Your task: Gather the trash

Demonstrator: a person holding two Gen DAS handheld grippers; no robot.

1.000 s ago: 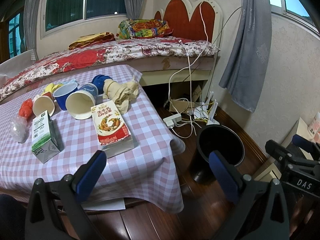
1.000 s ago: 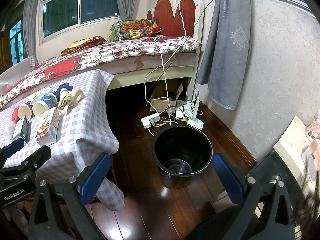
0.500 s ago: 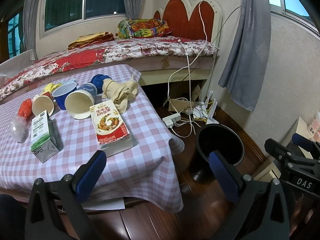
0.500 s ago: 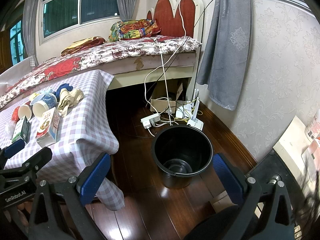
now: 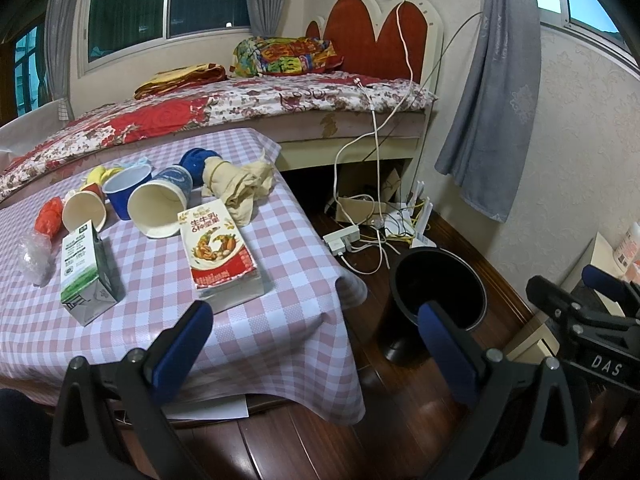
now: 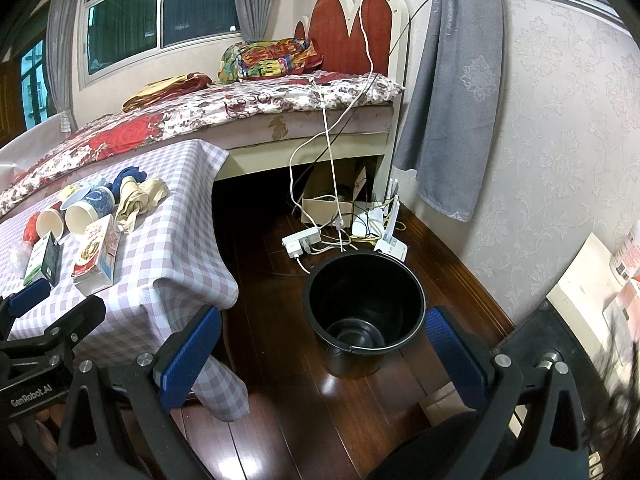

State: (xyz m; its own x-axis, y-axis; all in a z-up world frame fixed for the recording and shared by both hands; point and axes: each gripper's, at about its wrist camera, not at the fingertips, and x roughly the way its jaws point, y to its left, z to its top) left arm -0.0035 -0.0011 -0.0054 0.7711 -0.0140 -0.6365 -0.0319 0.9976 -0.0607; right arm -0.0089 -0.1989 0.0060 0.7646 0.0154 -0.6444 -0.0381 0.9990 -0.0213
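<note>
Surveying: nothing collected yet, judging by how things lie; every piece of trash sits on the table and the bin looks empty.
Clear plastic wrap [image 5: 34,258]: far left of the table [image 5: 280,264], at about 9 o'clock in the left wrist view, beside a red crumpled wrapper [image 5: 49,215].
Green carton [image 5: 86,272]: lying tilted on the checked cloth, near the front edge, untouched.
Paper cups: a small white cup [image 5: 85,212] on its side, a blue cup [image 5: 127,192] upright behind it, a larger patterned cup [image 5: 162,204] tipped with its mouth toward the camera.
Red milk carton [image 5: 218,250]: flat on the cloth, just right of the green one, its top touching the big cup.
Beige crumpled cloth [image 5: 240,184]: at about 12 o'clock from the red carton, near the table's back right corner, a blue bundle [image 5: 196,160] behind it.
Left gripper [image 5: 312,344]: fingers wide apart, holding nothing, hovering off the table's front edge.
Black bucket [image 6: 362,308]: on the wooden floor, well apart from the table, at about 3 o'clock from it; its inside shows only bare bottom.
Right gripper [image 6: 324,356]: fingers spread wide, empty, aimed at the bucket from above.
Done: no item in the bucket, as far as can be seen.
Left: all of it, likely starting with the cartons nearest the left gripper, each needing a carry across the gap to the bucket.
</note>
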